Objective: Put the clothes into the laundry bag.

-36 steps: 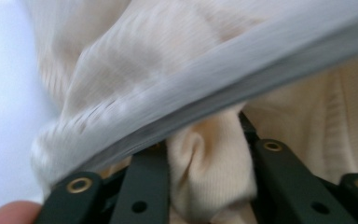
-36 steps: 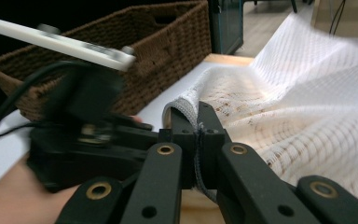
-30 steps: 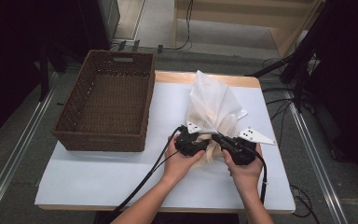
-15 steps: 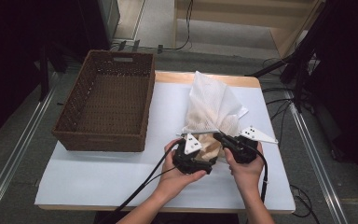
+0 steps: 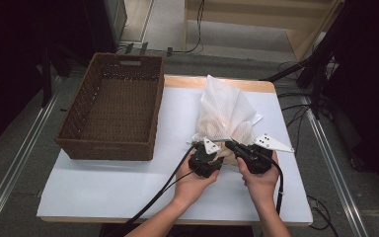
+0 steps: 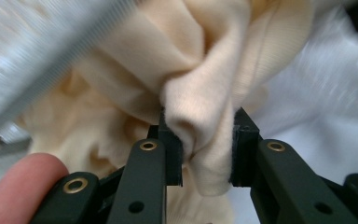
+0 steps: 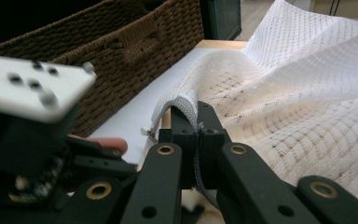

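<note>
Pinching a fold of cream cloth (image 6: 200, 140), the left gripper (image 5: 206, 160) sits at the mesh bag (image 5: 225, 111) mouth; right gripper (image 5: 250, 157) is clamped on the bag's hem beside it. Bag stretches away from both; wicker basket (image 5: 113, 148) lies left, nearer the left hand.

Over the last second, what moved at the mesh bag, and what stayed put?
Both grippers drew back toward the person. The left gripper, closed on a fold of cream cloth, has pulled it partway out of the white mesh bag, whose top has slumped lower. The right gripper stays clamped on the bag's edge. The wicker basket and the table have not moved.
</note>
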`<action>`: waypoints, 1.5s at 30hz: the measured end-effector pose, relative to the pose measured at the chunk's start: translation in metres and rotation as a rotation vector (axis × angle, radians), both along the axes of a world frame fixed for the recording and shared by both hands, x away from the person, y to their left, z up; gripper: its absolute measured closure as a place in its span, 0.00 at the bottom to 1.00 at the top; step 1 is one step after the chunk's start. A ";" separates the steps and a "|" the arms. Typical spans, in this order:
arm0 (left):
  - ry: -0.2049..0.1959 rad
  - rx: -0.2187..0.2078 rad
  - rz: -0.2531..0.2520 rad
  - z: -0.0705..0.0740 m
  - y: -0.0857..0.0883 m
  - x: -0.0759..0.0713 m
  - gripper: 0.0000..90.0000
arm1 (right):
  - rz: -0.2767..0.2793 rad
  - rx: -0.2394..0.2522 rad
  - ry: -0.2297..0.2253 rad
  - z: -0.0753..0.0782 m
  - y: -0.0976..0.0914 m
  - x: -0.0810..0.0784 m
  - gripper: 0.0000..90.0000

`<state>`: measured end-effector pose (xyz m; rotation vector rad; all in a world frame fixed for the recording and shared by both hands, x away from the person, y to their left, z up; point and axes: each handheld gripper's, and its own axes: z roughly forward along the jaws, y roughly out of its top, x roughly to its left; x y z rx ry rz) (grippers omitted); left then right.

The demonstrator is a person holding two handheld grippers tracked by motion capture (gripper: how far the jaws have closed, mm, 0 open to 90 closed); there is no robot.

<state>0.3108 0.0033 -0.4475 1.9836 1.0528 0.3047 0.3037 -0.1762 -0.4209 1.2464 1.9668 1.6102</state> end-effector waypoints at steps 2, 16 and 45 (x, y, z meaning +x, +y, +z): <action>-0.027 -0.061 0.019 0.008 0.002 0.002 0.81 | -0.002 0.010 -0.002 0.002 0.001 -0.001 0.99; 0.020 0.025 0.019 -0.021 -0.009 0.037 0.56 | -0.010 0.005 0.014 -0.004 -0.002 0.002 0.99; 0.072 0.074 -0.047 -0.017 0.025 -0.014 1.00 | 0.010 -0.018 0.015 -0.006 0.007 0.000 0.99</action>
